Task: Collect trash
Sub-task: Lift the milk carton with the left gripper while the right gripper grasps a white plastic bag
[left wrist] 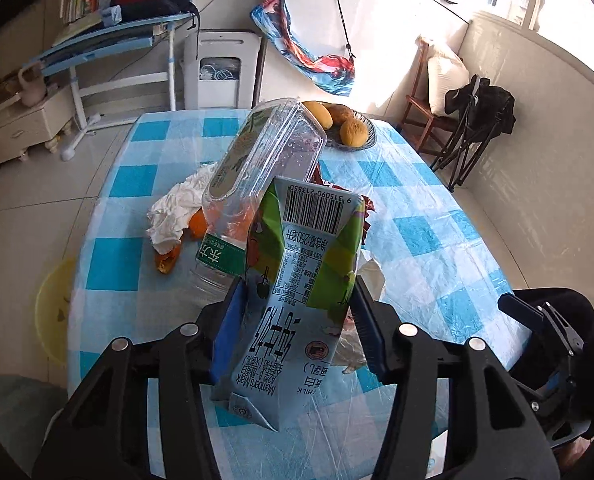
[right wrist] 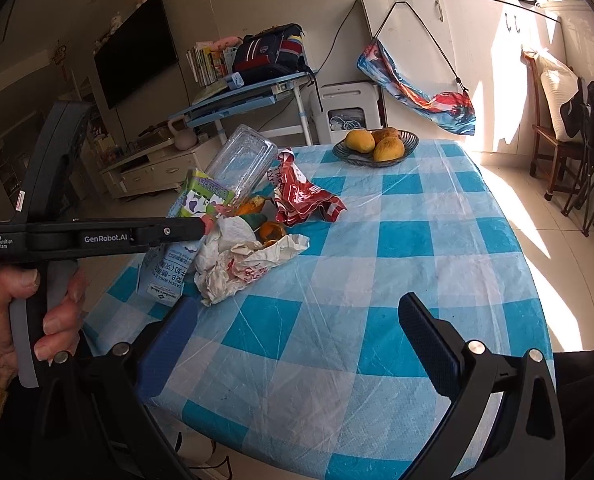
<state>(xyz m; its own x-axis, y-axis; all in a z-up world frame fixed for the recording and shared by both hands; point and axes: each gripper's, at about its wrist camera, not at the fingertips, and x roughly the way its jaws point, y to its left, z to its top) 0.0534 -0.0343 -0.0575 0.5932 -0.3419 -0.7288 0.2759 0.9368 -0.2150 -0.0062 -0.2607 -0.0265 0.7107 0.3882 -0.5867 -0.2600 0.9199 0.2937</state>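
My left gripper (left wrist: 297, 312) is shut on a blue and green milk carton (left wrist: 297, 280) and holds it above the checked table (left wrist: 437, 248). The carton also shows in the right wrist view (right wrist: 165, 264). A clear plastic bottle (left wrist: 257, 168) leans against the carton's far side. Crumpled white paper (left wrist: 177, 208) and orange peel (left wrist: 167, 262) lie behind it. In the right wrist view a red wrapper (right wrist: 301, 196), a crumpled white bag (right wrist: 241, 264) and peel (right wrist: 273, 232) lie in a heap. My right gripper (right wrist: 297, 336) is open and empty above the table's near side.
A dark bowl of mangoes (right wrist: 377, 144) stands at the table's far end. A yellow basin (left wrist: 53, 308) sits on the floor left of the table. A folding chair (left wrist: 477, 128) and a wooden chair (right wrist: 549, 128) stand to the right.
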